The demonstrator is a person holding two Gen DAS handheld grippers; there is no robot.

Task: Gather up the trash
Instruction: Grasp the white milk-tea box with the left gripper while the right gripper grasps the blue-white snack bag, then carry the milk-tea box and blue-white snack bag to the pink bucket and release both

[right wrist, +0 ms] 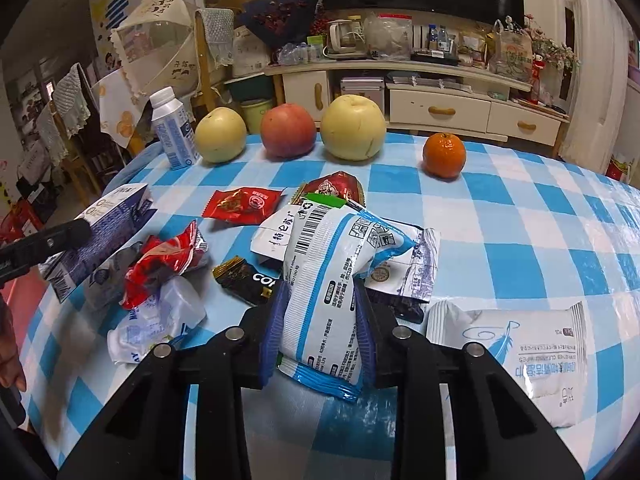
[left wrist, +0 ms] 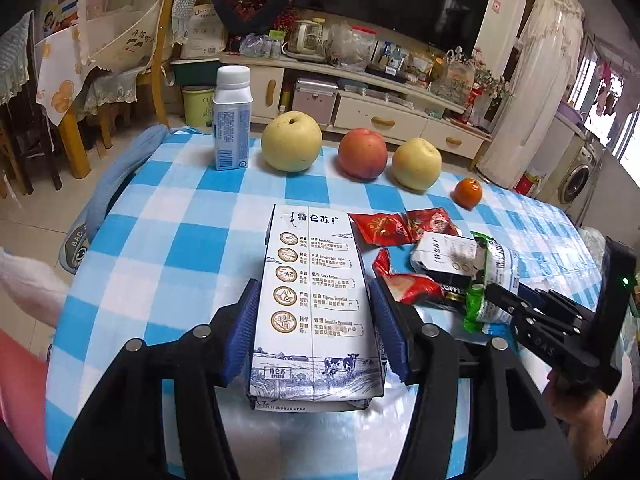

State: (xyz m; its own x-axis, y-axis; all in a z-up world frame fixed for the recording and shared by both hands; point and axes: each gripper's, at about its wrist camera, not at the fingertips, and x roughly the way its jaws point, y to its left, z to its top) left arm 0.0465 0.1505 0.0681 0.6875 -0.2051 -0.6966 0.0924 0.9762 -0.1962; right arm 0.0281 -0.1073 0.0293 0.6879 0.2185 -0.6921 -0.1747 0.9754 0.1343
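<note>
Indoor light even, moderately bright. Daylight blown out at window [left wrist: 628,136], left wrist view. Soft shadows under items on bench [right wrist: 520,216]. Strong fisheye bending, dark vignetted corners. Slight smear on tablecloth near bottom edge; centre sharp.

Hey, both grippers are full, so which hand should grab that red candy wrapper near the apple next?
Probably the left once it's free: the red candy wrapper lies right beside its milk carton. From the right gripper, the wrapper sits farther off, beyond the trash pile.
</note>
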